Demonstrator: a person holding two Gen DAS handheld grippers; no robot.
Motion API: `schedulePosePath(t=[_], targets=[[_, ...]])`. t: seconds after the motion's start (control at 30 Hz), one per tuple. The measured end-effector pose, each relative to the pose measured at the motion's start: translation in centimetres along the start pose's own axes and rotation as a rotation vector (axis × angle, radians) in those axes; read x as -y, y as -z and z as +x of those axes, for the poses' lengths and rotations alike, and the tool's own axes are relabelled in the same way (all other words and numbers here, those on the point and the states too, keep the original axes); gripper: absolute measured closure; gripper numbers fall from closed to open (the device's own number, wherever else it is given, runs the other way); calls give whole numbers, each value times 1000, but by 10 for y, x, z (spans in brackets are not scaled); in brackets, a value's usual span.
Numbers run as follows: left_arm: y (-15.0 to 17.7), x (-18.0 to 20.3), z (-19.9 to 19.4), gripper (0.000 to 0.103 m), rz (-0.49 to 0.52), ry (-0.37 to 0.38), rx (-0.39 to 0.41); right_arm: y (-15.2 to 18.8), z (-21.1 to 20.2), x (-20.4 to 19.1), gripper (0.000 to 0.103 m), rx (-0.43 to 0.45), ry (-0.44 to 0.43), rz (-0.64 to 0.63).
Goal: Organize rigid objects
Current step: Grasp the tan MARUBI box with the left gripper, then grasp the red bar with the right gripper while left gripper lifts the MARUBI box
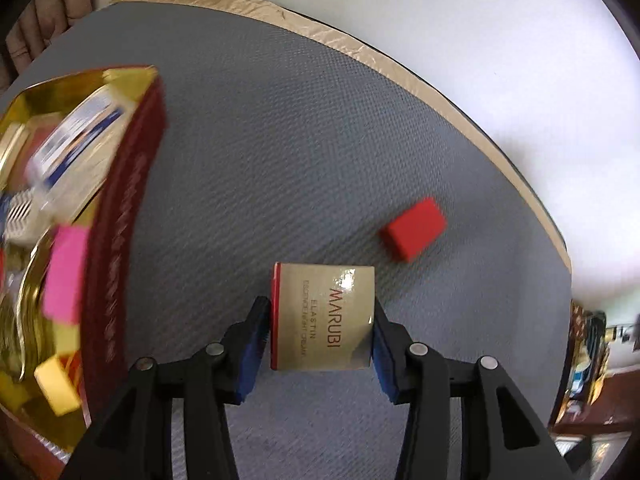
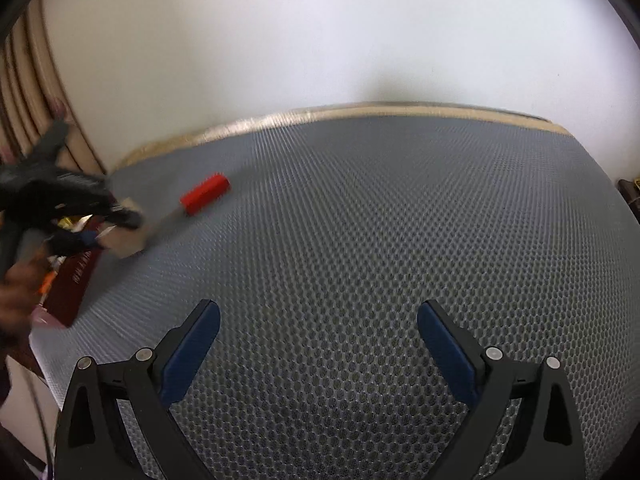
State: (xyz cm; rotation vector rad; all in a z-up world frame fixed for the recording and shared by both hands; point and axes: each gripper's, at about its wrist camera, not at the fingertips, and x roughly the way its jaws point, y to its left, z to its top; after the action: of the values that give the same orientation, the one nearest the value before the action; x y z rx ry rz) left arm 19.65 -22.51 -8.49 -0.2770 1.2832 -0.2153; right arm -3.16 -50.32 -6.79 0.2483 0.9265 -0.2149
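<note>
**A:** Grey honeycomb mat [image 2: 360, 220] underfoot, white wall behind. What's nearest?

**B:** Nearest in the left wrist view, the left gripper [image 1: 320, 332] has its blue pads clamped on both sides of a beige carton [image 1: 324, 316] with a red edge. In the right wrist view, the right gripper [image 2: 319, 344] hangs over bare mat, jaws wide apart, nothing between them.

**A:** And farther out?

**B:** A red block [image 1: 414, 229] lies on the mat just beyond the carton, not touching it. Off to the left sits the red box with gold lining [image 1: 132, 208], already holding a pink block [image 1: 66, 274], a yellow block [image 1: 58, 390] and a blue-and-white pack, blurred.

**A:** How should the carton go in?

**B:** My guess is it belongs in that box. Keep it level, clear the red wall before lowering, and aim for a free gap so it doesn't land on the blocks.

**A:** Any readable text?

**B:** "MARUBI" in red, then "ELASTIN"; the smaller line below is unclear. The lettering on the box's wall is too blurred.
</note>
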Motion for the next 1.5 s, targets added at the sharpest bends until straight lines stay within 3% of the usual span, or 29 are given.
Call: schedulePosePath(t=[0.07, 0.17, 0.33, 0.5, 0.77, 0.83, 0.93, 0.97, 1.0, 1.03, 1.1, 1.17, 1.37, 1.5], targets=[[15, -7, -7, 55, 14, 1, 11, -4, 8, 1, 4, -46, 14, 13], [36, -19, -13, 55, 46, 7, 21, -19, 9, -1, 4, -42, -54, 94], [49, -27, -14, 55, 110, 4, 23, -71, 31, -50, 4, -75, -104, 72], [60, -37, -17, 55, 153, -5, 50, -104, 76, -89, 6, -179, -126, 127], [80, -46, -28, 54, 205, -8, 87, -118, 129, -121, 9, -261, -9, 161], [83, -48, -33, 54, 205, -4, 91, -116, 142, -129, 14, -282, 31, 166], [88, -58, -45, 54, 197, 8, 93, -113, 152, -144, 16, -251, 98, 99], [89, -59, -46, 54, 195, 9, 94, -112, 153, -147, 20, -239, 116, 76], [91, -60, -49, 54, 198, 5, 91, -111, 153, -151, 35, -221, 143, 44], [91, -62, -52, 54, 200, 2, 89, -109, 153, -155, 43, -202, 175, -3], [92, -65, -57, 54, 197, 0, 89, -105, 148, -154, 65, -167, 174, -59], [93, -65, -57, 54, 199, -6, 88, -98, 141, -148, 76, -137, 160, -95], [94, -62, -51, 54, 190, -6, 95, -68, 94, -98, 76, -85, 47, -76], [93, -59, -49, 54, 191, 21, 93, -41, 64, -78, 76, -82, 55, -73]])
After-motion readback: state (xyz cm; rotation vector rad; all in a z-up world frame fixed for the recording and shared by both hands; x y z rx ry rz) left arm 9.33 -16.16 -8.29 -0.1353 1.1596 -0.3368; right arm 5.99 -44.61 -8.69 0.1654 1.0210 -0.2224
